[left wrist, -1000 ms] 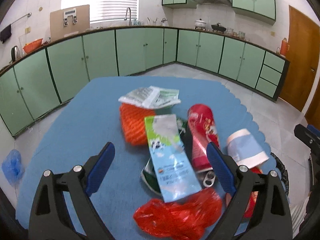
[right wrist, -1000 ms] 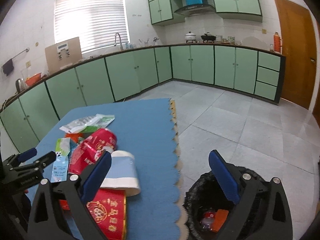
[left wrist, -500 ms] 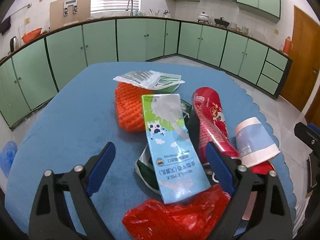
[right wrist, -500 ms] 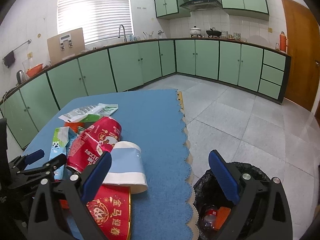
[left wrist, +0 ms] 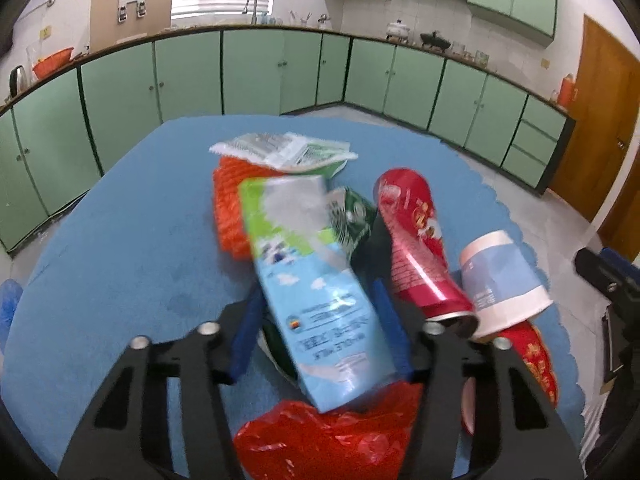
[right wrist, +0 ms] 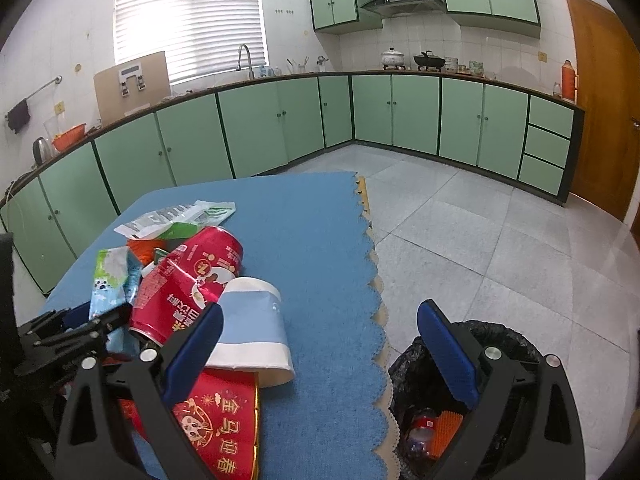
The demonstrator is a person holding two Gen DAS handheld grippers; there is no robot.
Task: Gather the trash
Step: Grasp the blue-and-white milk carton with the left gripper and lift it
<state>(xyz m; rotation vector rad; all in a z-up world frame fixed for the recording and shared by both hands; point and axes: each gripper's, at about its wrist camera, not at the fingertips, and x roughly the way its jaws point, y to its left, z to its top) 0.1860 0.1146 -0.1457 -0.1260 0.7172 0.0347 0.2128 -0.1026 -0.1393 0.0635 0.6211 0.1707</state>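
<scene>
My left gripper is shut on a blue and green milk carton, which also shows in the right wrist view. Beside it lie a crushed red can, a white and blue paper cup, an orange mesh, a white and green wrapper and a red plastic bag. My right gripper is open and empty, over the table's edge. A bin with a black bag stands below it on the floor.
The trash lies on a blue table mat with a scalloped right edge. A red envelope lies under the cup. Green cabinets line the walls. Grey tiled floor lies to the right.
My left gripper moved forward and closed its fingers on the milk carton. The right gripper stayed open and shifted slightly toward the table.
</scene>
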